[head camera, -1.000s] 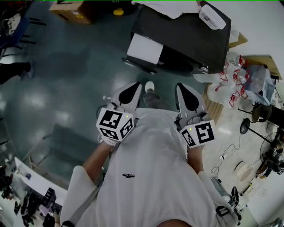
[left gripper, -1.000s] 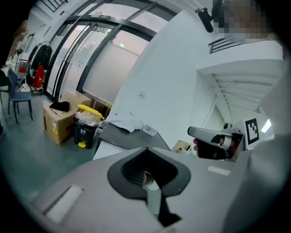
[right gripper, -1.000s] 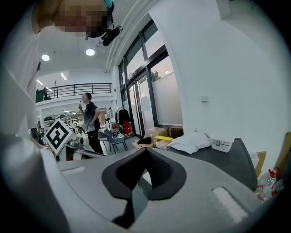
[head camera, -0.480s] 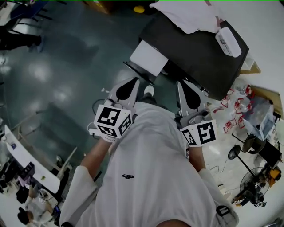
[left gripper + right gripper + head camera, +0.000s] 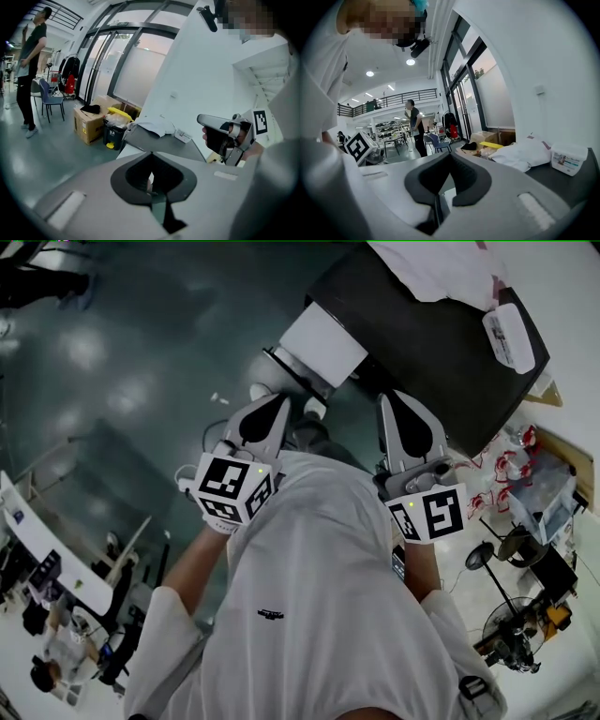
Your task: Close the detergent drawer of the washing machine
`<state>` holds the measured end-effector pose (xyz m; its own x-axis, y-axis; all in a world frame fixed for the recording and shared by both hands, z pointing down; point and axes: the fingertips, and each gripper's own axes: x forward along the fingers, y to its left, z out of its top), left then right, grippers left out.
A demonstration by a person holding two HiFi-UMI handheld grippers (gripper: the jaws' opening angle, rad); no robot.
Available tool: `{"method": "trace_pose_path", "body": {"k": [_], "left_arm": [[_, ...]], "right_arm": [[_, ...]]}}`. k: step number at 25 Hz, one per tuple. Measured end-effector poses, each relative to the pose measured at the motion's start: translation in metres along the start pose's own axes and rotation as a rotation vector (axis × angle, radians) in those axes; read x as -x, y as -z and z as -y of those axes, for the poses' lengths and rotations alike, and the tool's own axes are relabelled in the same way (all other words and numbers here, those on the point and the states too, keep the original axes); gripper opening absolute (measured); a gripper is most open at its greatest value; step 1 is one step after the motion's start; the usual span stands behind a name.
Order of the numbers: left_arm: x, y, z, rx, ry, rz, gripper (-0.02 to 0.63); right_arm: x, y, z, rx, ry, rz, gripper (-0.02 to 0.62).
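- Held both grippers up in front of a white shirt (image 5: 309, 606), side by side and apart from each other, tips pointing toward the washing machine (image 5: 441, 352).
- Had the left gripper (image 5: 277, 407) with jaws together, tips meeting, nothing clamped between them.
- Had the right gripper (image 5: 396, 409) likewise with jaws pressed together and empty, touching nothing.
- Found the washing machine standing on the grey floor (image 5: 141, 362) just ahead, dark on top, backed against a white wall (image 5: 567, 287).
- Saw what was probably the detergent drawer (image 5: 323, 345), a white slab jutting from the top of the machine's front near one corner; could not see its inside from that steep angle.
- Touched the drawer with neither gripper: both pairs of tips lay short of it in the head view, one toward each side of the slab.
- Noted a crumpled white cloth (image 5: 441, 268) and a small white tub (image 5: 509, 337) lying on the machine's top, apart from each other.
- Made out, in the left gripper view, a cardboard box (image 5: 88, 124) and a black bin (image 5: 112, 133) with a yellow lid on the floor beside the machine, with a blue chair (image 5: 49, 96) and a standing person (image 5: 30, 56) farther off by tall windows (image 5: 131, 70).
- Caught the right gripper in that same view too, off to the right, gripped by the right hand (image 5: 251, 151).
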<state>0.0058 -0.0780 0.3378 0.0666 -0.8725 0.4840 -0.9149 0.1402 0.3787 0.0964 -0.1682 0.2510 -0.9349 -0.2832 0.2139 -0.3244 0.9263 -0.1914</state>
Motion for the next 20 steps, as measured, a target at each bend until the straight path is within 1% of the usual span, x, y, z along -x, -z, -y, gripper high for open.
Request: {"method": "trace_pose_path", "body": {"k": [5, 11, 17, 20], "left_arm": [[-0.007, 0.010, -0.009, -0.017, -0.013, -0.008, 0.012], [-0.011, 0.026, -0.033, -0.032, -0.039, -0.027, 0.012], [-0.026, 0.052, -0.053, -0.066, -0.041, -0.070, 0.012], [-0.035, 0.063, -0.060, -0.097, -0.037, -0.076, 0.012]], "right_arm": [[-0.012, 0.009, 0.009, -0.011, -0.003, -0.023, 0.000], [-0.032, 0.031, 0.007, -0.008, -0.018, -0.077, 0.000], [-0.046, 0.053, 0.000, -0.003, -0.044, -0.122, 0.000], [-0.050, 0.063, -0.004, -0.002, -0.055, -0.136, 0.000]]}}
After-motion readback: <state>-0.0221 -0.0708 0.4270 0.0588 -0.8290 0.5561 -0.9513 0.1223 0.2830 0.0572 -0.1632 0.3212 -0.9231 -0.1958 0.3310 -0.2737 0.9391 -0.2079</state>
